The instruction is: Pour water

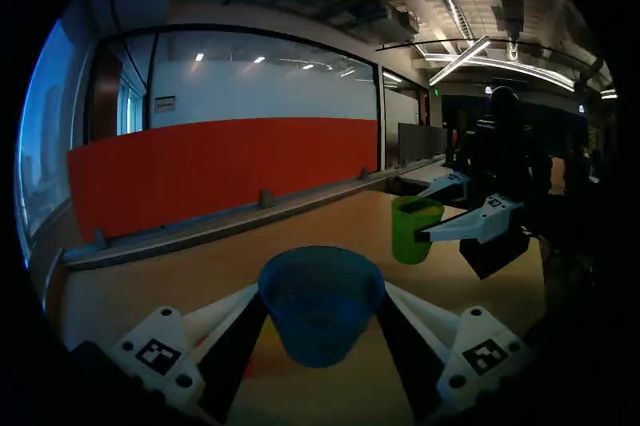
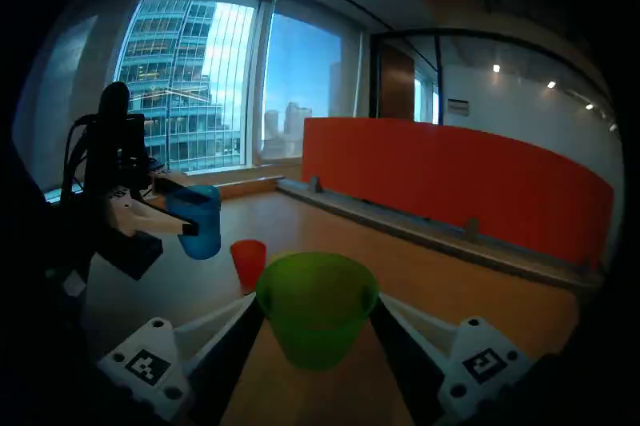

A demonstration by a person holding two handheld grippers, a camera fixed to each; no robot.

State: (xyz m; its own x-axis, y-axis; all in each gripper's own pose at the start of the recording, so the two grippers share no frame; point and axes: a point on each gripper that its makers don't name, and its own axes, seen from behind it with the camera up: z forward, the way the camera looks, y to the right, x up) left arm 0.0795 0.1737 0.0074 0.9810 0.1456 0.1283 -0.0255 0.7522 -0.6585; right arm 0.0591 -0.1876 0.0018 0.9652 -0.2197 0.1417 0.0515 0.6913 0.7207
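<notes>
Left gripper view — left gripper point(image 1: 322, 302) pinches blue cup point(image 1: 322, 326) over wooden table point(image 1: 200, 274), contents unclear; green cup point(image 1: 414, 230) upright, far right | Right gripper view — right gripper point(image 2: 318, 306) pinches green cup, interior hidden; red cup point(image 2: 249, 260) stands on table.

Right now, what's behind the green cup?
A small red cup stands on the table behind the green cup. Farther back, the left hand-held gripper holds a blue cup. The green cup's rim hides the red cup's base.
</notes>
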